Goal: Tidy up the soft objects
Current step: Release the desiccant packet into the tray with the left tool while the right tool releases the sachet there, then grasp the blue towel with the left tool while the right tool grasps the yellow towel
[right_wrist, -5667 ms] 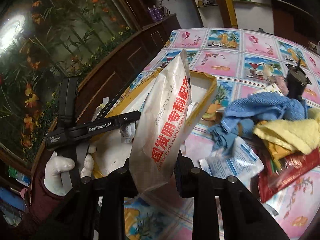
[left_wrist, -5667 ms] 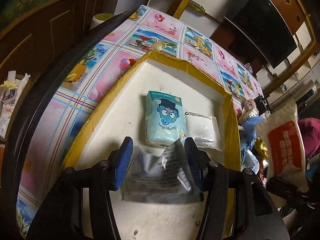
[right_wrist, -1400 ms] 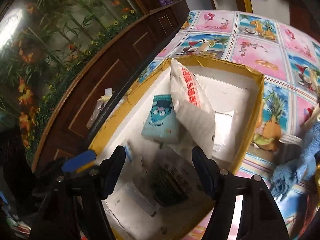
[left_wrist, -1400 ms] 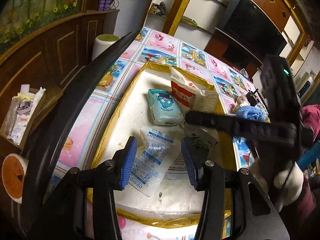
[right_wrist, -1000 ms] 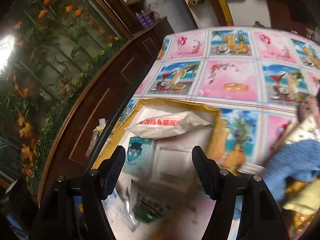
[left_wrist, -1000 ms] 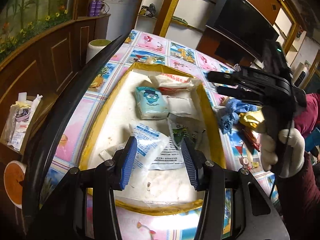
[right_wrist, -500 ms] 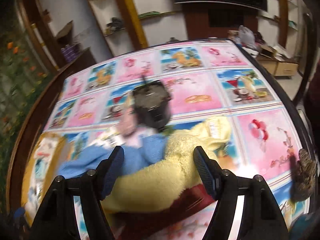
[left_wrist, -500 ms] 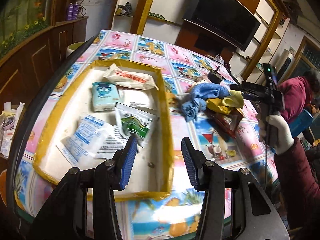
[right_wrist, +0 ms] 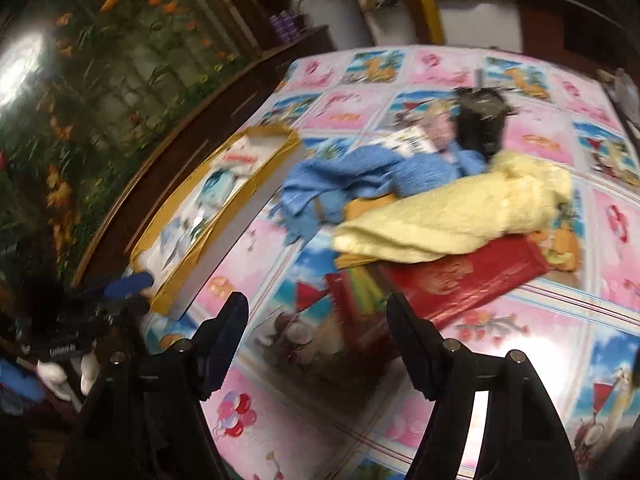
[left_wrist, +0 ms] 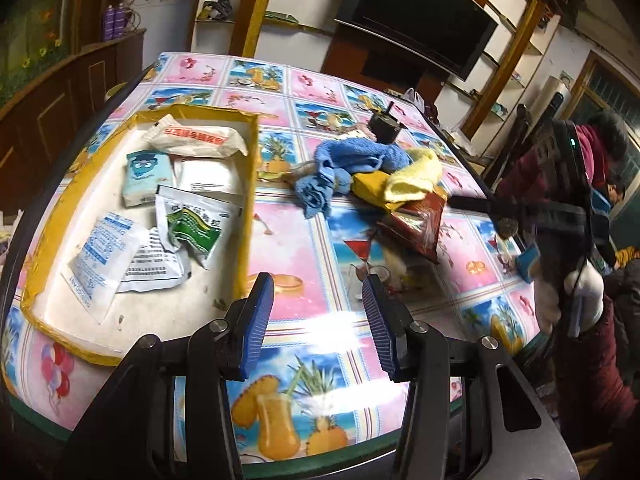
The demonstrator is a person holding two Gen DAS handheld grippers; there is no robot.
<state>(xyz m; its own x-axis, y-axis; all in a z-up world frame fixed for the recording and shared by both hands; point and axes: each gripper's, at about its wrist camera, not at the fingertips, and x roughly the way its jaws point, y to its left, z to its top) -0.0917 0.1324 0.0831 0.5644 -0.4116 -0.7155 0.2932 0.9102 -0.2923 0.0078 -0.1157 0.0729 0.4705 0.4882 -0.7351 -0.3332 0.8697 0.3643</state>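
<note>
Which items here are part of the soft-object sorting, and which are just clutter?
Job:
yellow-edged tray
packets in tray
blue towel
yellow towel
red packet

Lying about:
television
purple bottles
dark object behind the towels

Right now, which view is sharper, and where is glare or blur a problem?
Left wrist view: sharp, with glare on the tablecloth near the left claw. Right wrist view: motion-blurred, smearing the yellow towel and tray; both are fisheye-bent.

Surfaces: mostly soft cloth and shiny film.
Glossy printed vinyl tablecloth (left_wrist: 304, 240) glares; fluffy blue terry towel (left_wrist: 352, 160) and pale yellow fleece cloth (right_wrist: 460, 212) are matt; red plastic packet (right_wrist: 468, 276) is shiny, crinkled.
</note>
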